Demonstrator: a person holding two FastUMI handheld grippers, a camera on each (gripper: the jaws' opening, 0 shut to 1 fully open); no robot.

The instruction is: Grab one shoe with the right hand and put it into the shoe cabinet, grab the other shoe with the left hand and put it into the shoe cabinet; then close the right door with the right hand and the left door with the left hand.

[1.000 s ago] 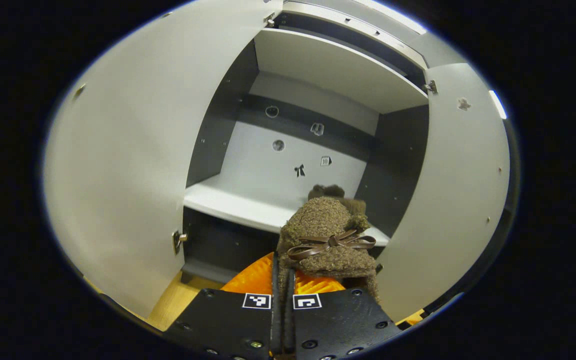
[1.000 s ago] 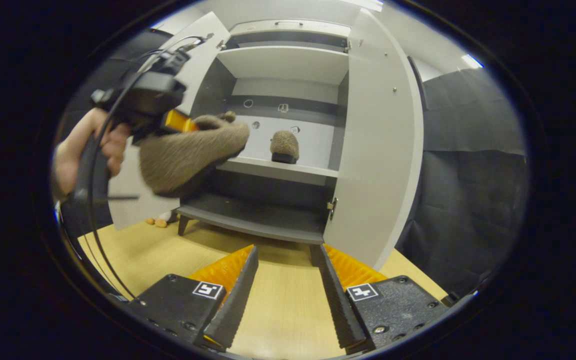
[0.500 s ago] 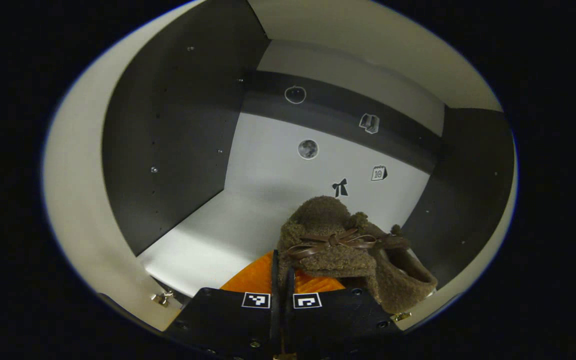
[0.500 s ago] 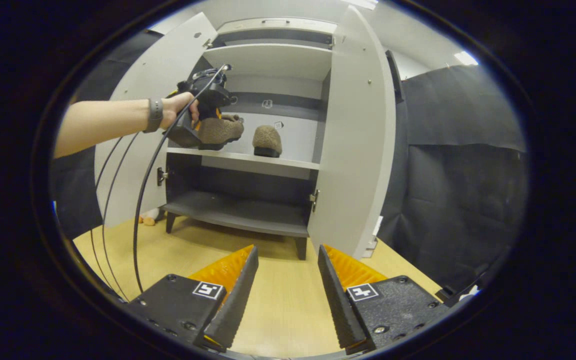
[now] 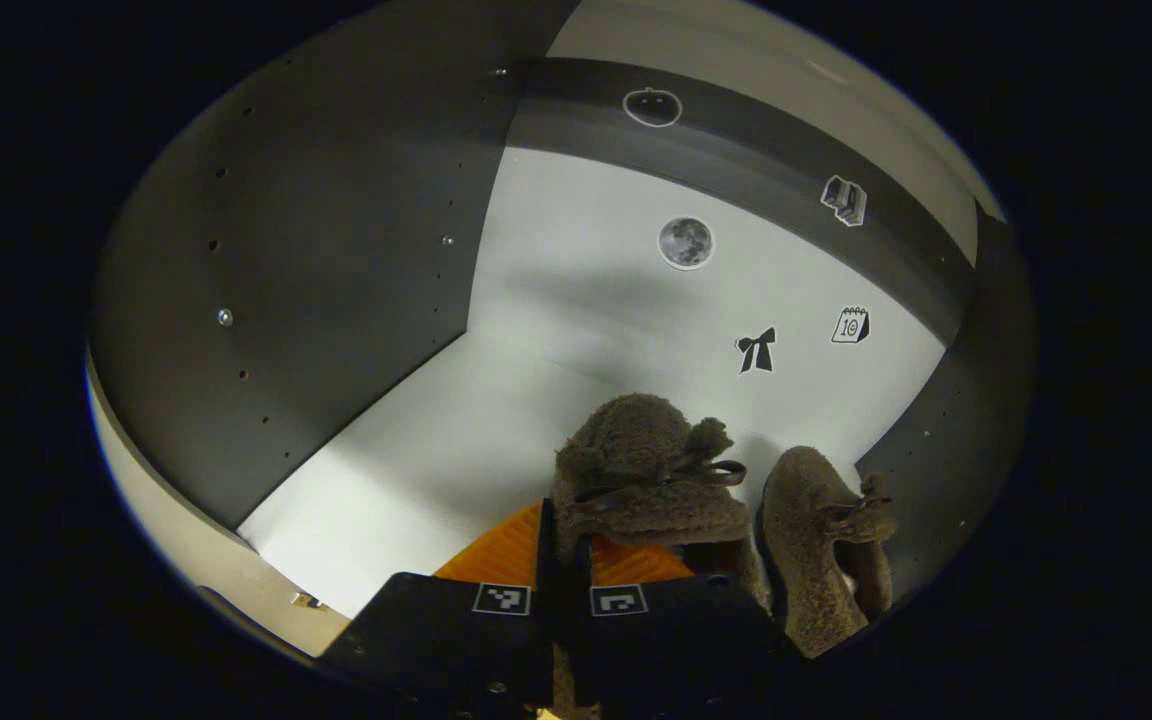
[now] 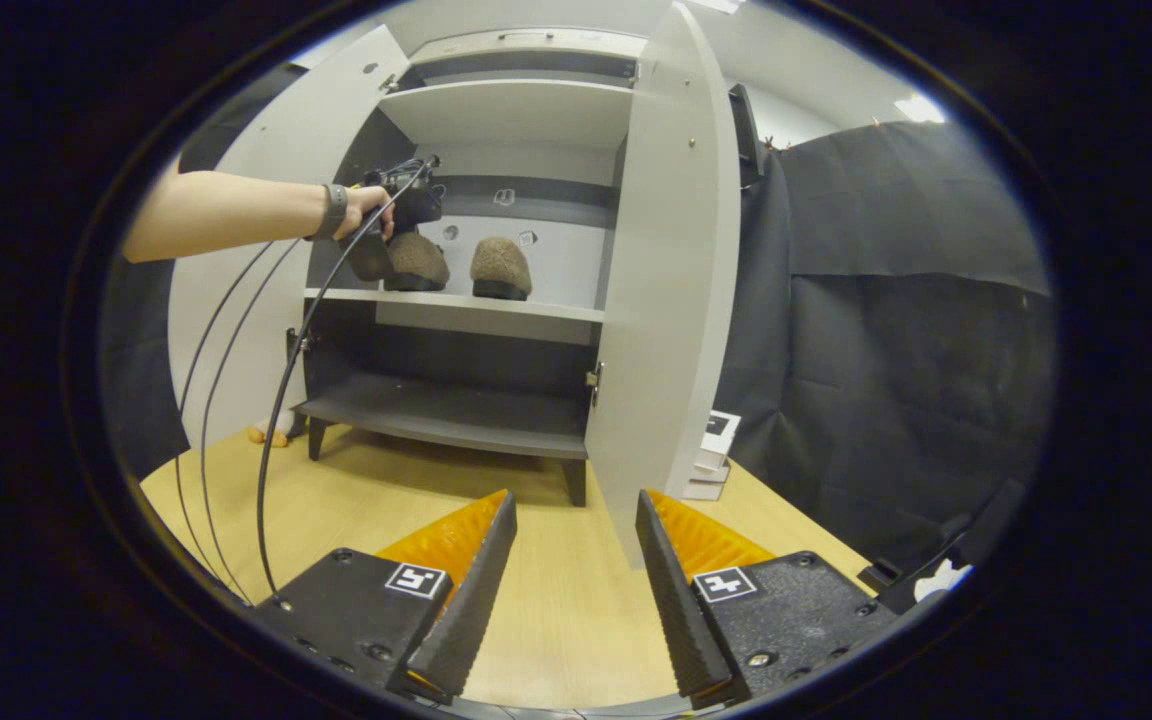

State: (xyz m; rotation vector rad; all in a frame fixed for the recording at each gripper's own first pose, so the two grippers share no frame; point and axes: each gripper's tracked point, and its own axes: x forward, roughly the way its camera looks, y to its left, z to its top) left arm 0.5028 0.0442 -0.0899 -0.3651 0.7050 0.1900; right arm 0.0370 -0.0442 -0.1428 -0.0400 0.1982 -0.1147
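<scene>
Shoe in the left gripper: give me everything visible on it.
The held shoe is a brown, fuzzy, fleece-like slipper with a thin dark ribbon bow across its top. The left gripper is shut on its near edge, fingers close together. It sits inside the shoe cabinet over the light middle shelf, toe toward the back panel; in the right gripper view it appears down on the shelf. The other shoe, its match, stands close on its right; whether they touch is unclear.
</scene>
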